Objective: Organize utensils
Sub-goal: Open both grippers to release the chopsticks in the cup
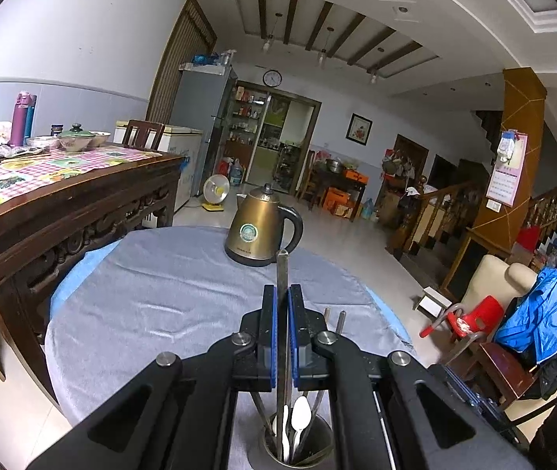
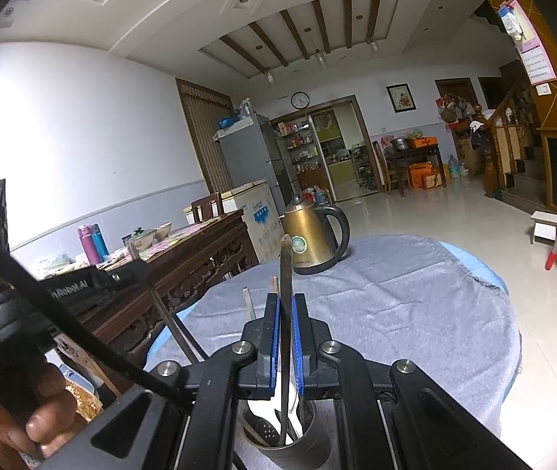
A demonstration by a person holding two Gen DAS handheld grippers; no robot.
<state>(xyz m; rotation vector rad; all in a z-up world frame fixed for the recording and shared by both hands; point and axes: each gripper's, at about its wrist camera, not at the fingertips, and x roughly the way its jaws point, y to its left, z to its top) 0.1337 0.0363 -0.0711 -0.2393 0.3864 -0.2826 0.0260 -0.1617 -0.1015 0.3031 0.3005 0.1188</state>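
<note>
Your left gripper (image 1: 282,293) is clamped on a flat metal handle (image 1: 282,270) that stands nearly upright, its lower end running down into the utensil cup (image 1: 298,446) directly below the jaws. Your right gripper (image 2: 285,301) pinches a second upright metal handle (image 2: 286,262) over its cup (image 2: 278,436). Each handle's long axis is vertical. A white spoon (image 1: 301,415) rests inside.

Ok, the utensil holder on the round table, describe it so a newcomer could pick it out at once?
Start at the round table under the grey cloth, where a brass-coloured kettle stands at the far edge. At the near edge, right below the gripper, is the dark metal cup. Unlike the kettle, it is open-topped and holds upright utensils, including a white spoon.
</note>
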